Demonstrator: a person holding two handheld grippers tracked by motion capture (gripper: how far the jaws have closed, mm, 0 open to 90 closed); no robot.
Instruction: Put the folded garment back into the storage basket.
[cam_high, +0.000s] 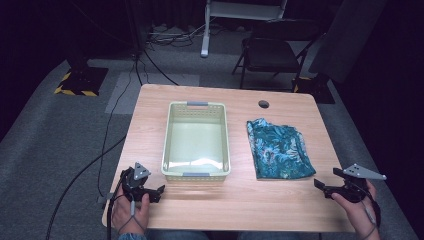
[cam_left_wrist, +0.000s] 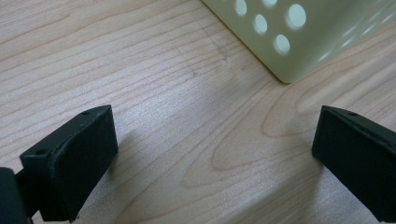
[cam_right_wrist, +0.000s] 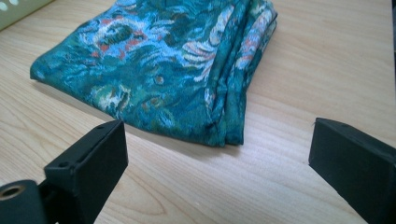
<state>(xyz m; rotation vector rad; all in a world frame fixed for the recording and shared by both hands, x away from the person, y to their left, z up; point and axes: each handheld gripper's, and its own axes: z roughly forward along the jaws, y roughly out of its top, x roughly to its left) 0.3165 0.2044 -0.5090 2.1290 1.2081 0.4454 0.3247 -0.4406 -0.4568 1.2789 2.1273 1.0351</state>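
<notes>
Claws first: the right claw (cam_high: 325, 186) is hovering low over the tabletop (cam_high: 240, 200) near its right front corner, its jaws standing spread wide with nothing between them. In the right gripper view the right claw (cam_right_wrist: 219, 168) is pointing at the folded teal cloth (cam_right_wrist: 168, 65), whose near folded corner is lying just ahead of the gap between the jaws, apart from both. A hand (cam_high: 357, 210) is gripping the tool from behind, and a grey three-cornered plate (cam_high: 364, 172) is sitting on top of it.

Over on the other side, the left claw (cam_high: 159, 192) is resting near the left front of the tabletop, also spread wide and holding nothing. In the left gripper view the left claw (cam_left_wrist: 210, 163) is facing bare wood grain, with a corner of the pale green basket (cam_left_wrist: 299, 37) showing just beyond and to the upper right, not touching either jaw. The left hand (cam_high: 131, 212) is wrapping around the handle, a cable trailing down from it.

Farther out, the teal cloth (cam_high: 279, 148), patterned with white and reddish swirls, is lying flat on the right half of the tabletop, just beside the perforated basket (cam_high: 170, 145), which is standing in the middle. A folding chair (cam_high: 272, 52) is standing on the grey carpet beyond the far edge.
</notes>
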